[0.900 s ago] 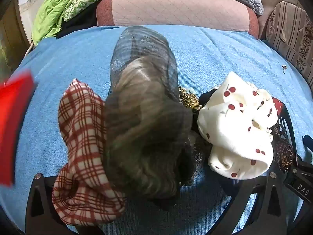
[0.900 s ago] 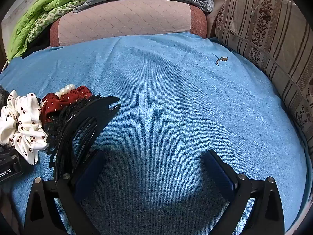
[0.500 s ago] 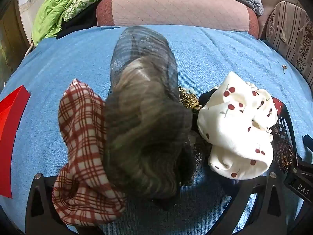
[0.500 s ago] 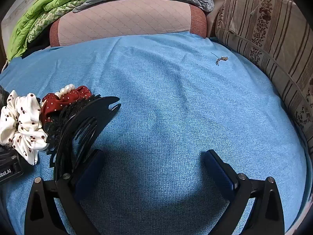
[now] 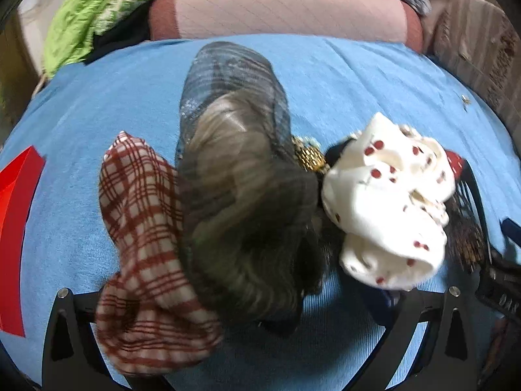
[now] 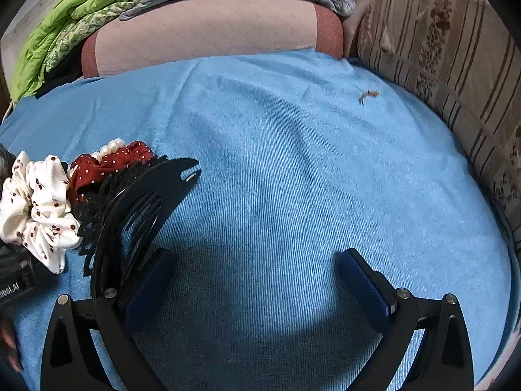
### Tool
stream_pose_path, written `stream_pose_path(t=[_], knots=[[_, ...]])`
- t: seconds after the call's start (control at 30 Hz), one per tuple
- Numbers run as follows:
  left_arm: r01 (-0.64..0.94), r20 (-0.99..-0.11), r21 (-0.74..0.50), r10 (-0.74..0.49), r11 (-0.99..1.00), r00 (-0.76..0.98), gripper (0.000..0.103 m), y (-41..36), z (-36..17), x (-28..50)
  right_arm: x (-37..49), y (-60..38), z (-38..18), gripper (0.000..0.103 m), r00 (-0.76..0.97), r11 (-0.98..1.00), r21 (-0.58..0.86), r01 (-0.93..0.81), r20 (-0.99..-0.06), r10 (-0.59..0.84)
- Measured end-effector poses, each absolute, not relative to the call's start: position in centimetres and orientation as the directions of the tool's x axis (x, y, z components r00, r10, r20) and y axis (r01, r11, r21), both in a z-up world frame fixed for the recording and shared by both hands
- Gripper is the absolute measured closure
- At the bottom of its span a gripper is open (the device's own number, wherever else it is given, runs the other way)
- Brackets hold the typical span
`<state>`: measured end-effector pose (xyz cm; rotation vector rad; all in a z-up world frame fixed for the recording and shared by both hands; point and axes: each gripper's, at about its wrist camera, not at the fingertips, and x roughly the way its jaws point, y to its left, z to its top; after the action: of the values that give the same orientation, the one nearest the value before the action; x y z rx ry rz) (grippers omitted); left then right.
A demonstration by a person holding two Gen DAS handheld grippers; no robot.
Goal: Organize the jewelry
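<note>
Left tool [image 5: 247, 319] gapes wide over a red-checked fabric scrunchie [image 5: 143, 254]; right tool [image 6: 257, 290] gapes wide, empty, above bare blue towel [image 6: 293, 163].

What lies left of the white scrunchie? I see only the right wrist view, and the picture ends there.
Observer: A big grey-brown scrunchie lies right beside it.
Operator: And further left?
Observer: A red plaid scrunchie, then a flat red thing at the picture's edge.
Operator: Is any real jewelry in the pile?
Observer: A gold beaded piece peeks out between the grey-brown scrunchie and the white scrunchie.
Operator: Does the left gripper hold something?
Observer: No. The left gripper stands wide open at the near side of the pile.
</note>
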<state>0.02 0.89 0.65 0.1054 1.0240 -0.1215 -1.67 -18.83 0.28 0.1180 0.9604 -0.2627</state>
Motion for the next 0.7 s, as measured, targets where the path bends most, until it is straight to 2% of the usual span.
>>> stream_pose_path(t=[0.1,0.2,0.27,0.5,0.63,0.7], knots=[[0.185,-0.885,-0.019,-0.103,0.982,0.454,0.0,2.1,1.7,-0.8,-1.8,-18.7,0.4,0.0,0.515,0.959,-0.009,0.283,-0.842,-0.16],[0.159,-0.875,-0.122,-0.182,0.98,0.449,0.0,4.5,3.1,-3.2,-2.7,-18.4,0.7,0.0,0.51,0.965,-0.009,0.262,-0.847,-0.147],[0.139,-0.865,-0.14,-0.189,0.98,0.464,0.0,6.2,4.1,-4.8,-3.9,-18.3,1.0,0.0,0.51,0.966,-0.003,0.259,-0.849,-0.14],[0.055,-0.809,-0.096,-0.111,0.994,0.577,0.0,11.1,7.5,-10.7,-9.9,-16.7,3.5,0.0,0.572,0.967,-0.005,0.256,-0.805,-0.156],[0.025,-0.78,-0.032,-0.041,0.999,0.625,0.0,11.7,9.3,-13.0,-11.0,-15.2,5.1,0.0,0.528,0.962,-0.049,0.268,-0.828,-0.189],[0.031,-0.774,-0.008,-0.026,0.999,0.632,0.0,11.4,10.2,-13.7,-12.2,-14.3,6.6,0.0,0.562,0.967,-0.045,0.252,-0.807,-0.184]])
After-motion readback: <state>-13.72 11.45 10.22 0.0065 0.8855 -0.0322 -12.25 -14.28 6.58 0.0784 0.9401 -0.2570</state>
